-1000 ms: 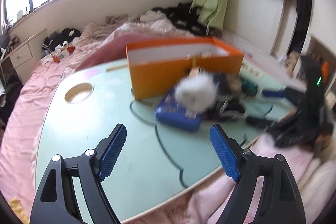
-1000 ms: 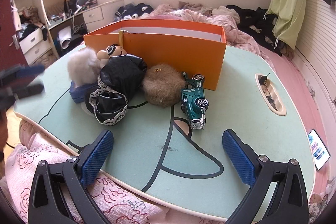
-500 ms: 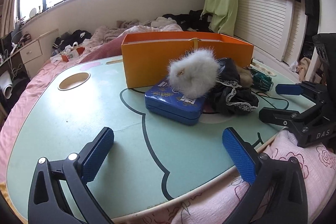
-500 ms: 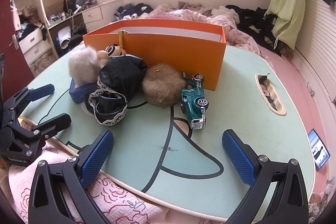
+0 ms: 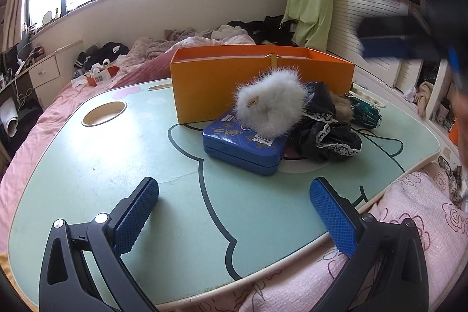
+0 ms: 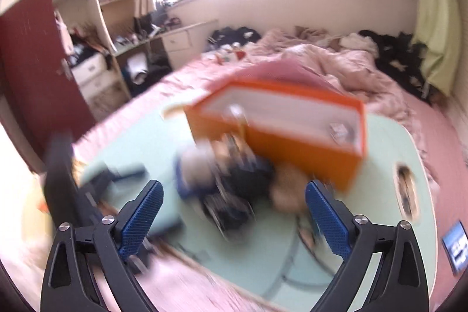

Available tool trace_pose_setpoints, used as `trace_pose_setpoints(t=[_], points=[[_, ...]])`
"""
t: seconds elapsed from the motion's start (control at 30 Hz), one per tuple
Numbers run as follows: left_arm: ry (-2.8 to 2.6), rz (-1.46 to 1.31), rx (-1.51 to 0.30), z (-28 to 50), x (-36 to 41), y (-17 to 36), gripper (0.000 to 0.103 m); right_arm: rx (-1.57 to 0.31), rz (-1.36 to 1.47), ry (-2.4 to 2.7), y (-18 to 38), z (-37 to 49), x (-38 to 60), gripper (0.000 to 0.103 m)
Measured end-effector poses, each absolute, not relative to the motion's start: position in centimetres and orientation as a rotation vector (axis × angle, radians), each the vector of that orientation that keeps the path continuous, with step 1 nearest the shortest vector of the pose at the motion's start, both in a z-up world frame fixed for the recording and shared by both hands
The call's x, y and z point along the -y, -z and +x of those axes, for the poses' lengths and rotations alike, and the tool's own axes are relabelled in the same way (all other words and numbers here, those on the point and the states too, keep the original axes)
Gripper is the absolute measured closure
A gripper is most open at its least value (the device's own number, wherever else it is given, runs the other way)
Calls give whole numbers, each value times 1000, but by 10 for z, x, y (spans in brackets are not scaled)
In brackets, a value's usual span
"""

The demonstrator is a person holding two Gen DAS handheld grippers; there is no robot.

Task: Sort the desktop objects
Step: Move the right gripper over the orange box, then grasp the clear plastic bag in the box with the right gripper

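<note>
left hand-held gripper [image 5: 234,212] released, empty | right hand-held gripper [image 6: 234,217] closing, empty | orange box [image 5: 260,84]: 1 | blue tin [image 5: 242,145]: 1

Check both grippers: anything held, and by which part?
Nothing held. Left gripper is open over bare table; right gripper, jaws just closing slightly, is empty too.

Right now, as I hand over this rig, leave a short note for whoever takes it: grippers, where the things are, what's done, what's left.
Left gripper: open, empty, low over the mint-green table.
Right gripper: open, empty; its jaws have just been closing; its view is blurred.
Things: fluffy white pompom on the blue flat tin; black lace-trimmed cloth, brown fur ball and green toy car beside it, all before the orange cardboard box.
Done: none of these is boxed.
Left: sort all five.
</note>
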State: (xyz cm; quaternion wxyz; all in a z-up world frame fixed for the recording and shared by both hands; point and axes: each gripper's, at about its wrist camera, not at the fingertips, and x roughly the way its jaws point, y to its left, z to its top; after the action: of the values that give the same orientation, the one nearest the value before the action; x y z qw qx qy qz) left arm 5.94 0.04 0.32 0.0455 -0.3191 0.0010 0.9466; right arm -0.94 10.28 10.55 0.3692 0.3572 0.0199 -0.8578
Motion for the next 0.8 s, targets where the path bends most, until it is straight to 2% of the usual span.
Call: trace_pose_setpoints(t=[0.13, 0.23, 0.4, 0.5, 0.57, 0.63, 0.8], points=[[-2891, -973, -3, 59, 0, -3, 0, 13, 1123, 2098, -123, -85, -47, 46], [-2892, -965, -1, 59, 0, -3, 0, 1, 1333, 2034, -105, -135, -6, 60], [-2894, -946, 3, 61, 2, -3, 0, 10, 1616, 1942, -53, -183, 30, 67], [-2895, -943, 4, 60, 3, -3, 0, -81, 1683, 1975, -39, -192, 41, 67], [-2895, -943, 5, 60, 2, -3, 0, -62, 1703, 1951, -31, -196, 42, 65], [-2896, -942, 4, 60, 3, -3, 0, -52, 1703, 1911, -29, -197, 46, 76], [-2895, -942, 5, 60, 2, -3, 0, -49, 1584, 1944, -49, -184, 35, 76]])
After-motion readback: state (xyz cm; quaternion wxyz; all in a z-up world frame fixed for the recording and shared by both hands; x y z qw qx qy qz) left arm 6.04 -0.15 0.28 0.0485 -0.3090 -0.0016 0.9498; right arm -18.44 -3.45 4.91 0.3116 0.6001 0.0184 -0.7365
